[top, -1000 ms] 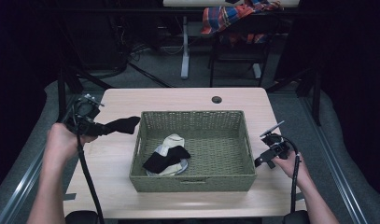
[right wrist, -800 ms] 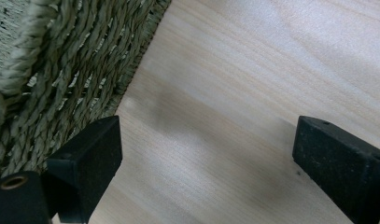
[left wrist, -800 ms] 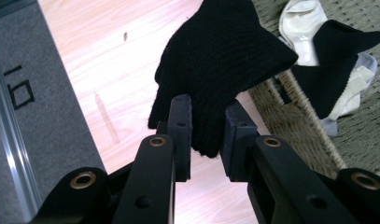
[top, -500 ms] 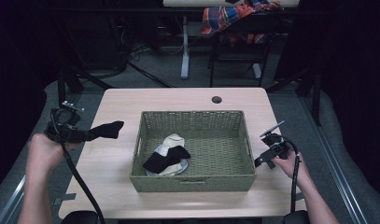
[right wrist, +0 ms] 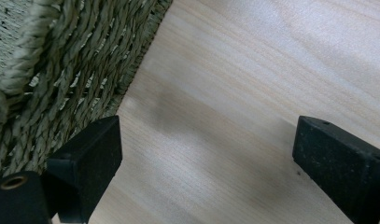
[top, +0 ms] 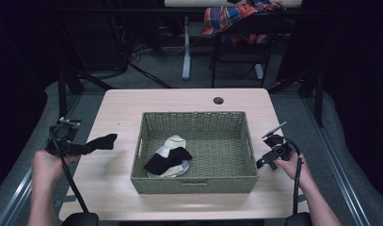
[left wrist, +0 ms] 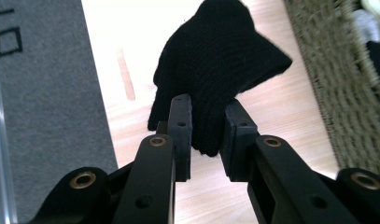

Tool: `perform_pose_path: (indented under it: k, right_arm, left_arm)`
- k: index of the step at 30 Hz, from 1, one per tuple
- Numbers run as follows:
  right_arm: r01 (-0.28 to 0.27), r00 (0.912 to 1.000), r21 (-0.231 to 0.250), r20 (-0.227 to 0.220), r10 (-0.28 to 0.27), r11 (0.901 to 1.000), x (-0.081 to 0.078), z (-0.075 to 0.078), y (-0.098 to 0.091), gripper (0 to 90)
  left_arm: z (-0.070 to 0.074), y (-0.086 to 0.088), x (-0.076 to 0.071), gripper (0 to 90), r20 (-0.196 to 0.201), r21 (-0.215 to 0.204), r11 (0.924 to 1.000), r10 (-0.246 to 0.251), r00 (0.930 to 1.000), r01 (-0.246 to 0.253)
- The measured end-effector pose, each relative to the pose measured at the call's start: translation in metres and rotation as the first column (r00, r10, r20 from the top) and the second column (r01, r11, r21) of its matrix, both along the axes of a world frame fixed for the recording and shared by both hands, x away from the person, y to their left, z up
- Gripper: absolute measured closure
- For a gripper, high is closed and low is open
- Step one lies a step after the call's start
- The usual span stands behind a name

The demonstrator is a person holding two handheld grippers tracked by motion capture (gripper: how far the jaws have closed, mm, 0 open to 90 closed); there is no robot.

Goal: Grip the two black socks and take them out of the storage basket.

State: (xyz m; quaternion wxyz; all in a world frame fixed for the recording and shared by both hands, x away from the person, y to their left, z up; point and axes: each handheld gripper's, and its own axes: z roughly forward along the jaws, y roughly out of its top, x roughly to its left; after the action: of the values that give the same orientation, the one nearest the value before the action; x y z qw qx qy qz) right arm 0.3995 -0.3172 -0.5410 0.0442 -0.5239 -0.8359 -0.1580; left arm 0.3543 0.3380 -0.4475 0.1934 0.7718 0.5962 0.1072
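My left gripper (left wrist: 206,135) pinches a black sock (left wrist: 215,65) over the table's (top: 179,101) left edge; right gripper (right wrist: 206,158) wide, beside the basket (top: 195,181).

The near end of the black sock (left wrist: 215,88) is hidden between the jaws of the left gripper (left wrist: 207,133). The basket (right wrist: 61,74) gets cut off by the picture's edge in both gripper views. Part of the pale sock (top: 172,143) is covered by a dark one (top: 168,160). Forearms are cropped at the near edge.
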Motion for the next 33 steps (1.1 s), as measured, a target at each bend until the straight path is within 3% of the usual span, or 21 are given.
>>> perform_pose_path:
  k: [6, 8, 9, 16, 19, 20, 22, 30, 32, 33]
  right_arm:
    - [-0.031, 0.9994, -0.017, -0.018, 0.031, 0.9994, 0.002, 0.001, -0.001, 8.2]
    - [0.0, 1.0, 0.0, -0.001, 0.0, 1.0, 0.0, 0.0, 0.0, 8.3]
    - [-0.035, 0.9992, -0.022, -0.021, 0.034, 0.9992, 0.002, 0.002, -0.002, 8.3]
    - [-0.024, 0.9996, -0.015, -0.014, 0.024, 0.9996, 0.001, 0.001, -0.001, 8.2]
    - [0.013, 0.9999, 0.012, 0.009, -0.013, 0.9999, -0.001, -0.001, 0.0, 8.3]
    - [-0.033, 0.9993, -0.024, -0.02, 0.032, 0.9992, 0.002, 0.002, -0.002, 8.2]
    - [-0.018, 0.9997, -0.013, -0.015, 0.017, 0.9998, 0.001, 0.001, -0.001, 8.2]
    - [-0.008, 0.9999, -0.01, -0.011, 0.008, 0.9999, 0.001, 0.0, -0.001, 8.3]
    - [-0.025, 0.9995, -0.021, -0.021, 0.025, 0.9995, 0.001, 0.001, -0.001, 8.4]
    - [-0.002, 1.0, -0.008, -0.008, 0.002, 1.0, 0.0, -0.001, 0.0, 8.4]
  left_arm:
    - [-0.013, 0.005, 0.0, 76.6, -0.015, -0.002, 1.0, 0.01, 0.9998, -0.01]
    - [-0.021, 0.005, 0.0, 76.6, -0.03, 0.003, 0.9999, 0.012, 0.9995, -0.012]
    - [-0.024, 0.005, 0.0, 76.6, -0.037, 0.006, 0.9999, 0.011, 0.9992, -0.011]
    - [-0.04, 0.002, 0.002, 76.3, -0.065, 0.032, 0.9993, 0.019, 0.9977, -0.017]
    - [-0.043, 0.002, 0.001, 76.1, -0.075, 0.034, 0.9993, 0.018, 0.997, -0.015]
    - [-0.048, 0.001, 0.001, 76.0, -0.08, 0.035, 0.9993, 0.017, 0.9966, -0.015]
    - [-0.052, 0.0, 0.002, 75.6, -0.089, 0.038, 0.9992, 0.013, 0.996, -0.01]
    - [-0.057, -0.001, 0.005, 74.1, -0.122, 0.033, 0.9994, 0.002, 0.9926, 0.003]
    - [-0.06, -0.002, 0.005, 68.6, -0.132, 0.036, 0.9993, 0.0, 0.9913, 0.005]
    - [-0.06, -0.002, 0.005, 66.3, -0.143, 0.031, 0.9995, -0.002, 0.9897, 0.006]
